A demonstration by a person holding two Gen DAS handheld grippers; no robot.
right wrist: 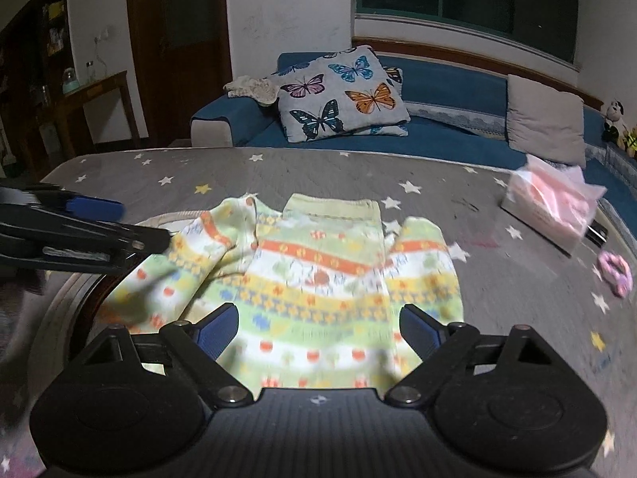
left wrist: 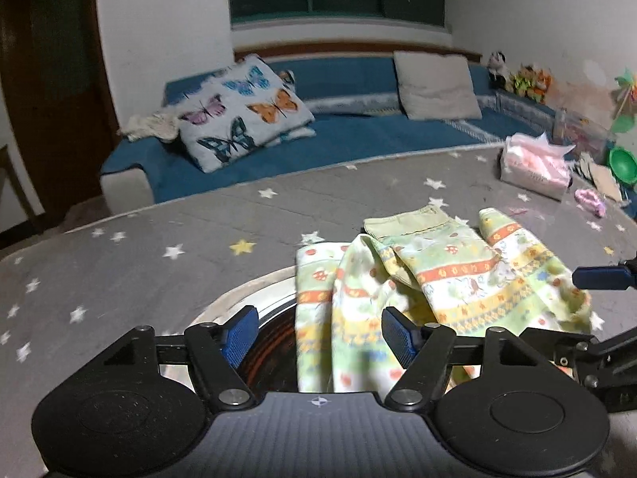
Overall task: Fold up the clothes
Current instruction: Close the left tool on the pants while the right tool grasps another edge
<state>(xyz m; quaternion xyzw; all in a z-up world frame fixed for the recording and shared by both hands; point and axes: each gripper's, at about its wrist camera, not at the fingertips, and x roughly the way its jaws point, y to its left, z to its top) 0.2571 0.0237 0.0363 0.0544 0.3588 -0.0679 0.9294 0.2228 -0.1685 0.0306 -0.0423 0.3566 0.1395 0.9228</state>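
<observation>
A small green, yellow and orange patterned garment lies rumpled on the grey star-print table cover, its near edge hanging over the table's front. It also shows in the left wrist view. My left gripper is open, its blue pads on either side of the garment's left part. My right gripper is open above the garment's near edge. The left gripper's fingers show at the left of the right wrist view.
A tissue pack in pink plastic and a pink hair tie lie at the table's right. A blue sofa with a butterfly cushion stands behind. A round dark object sits under the table's front edge.
</observation>
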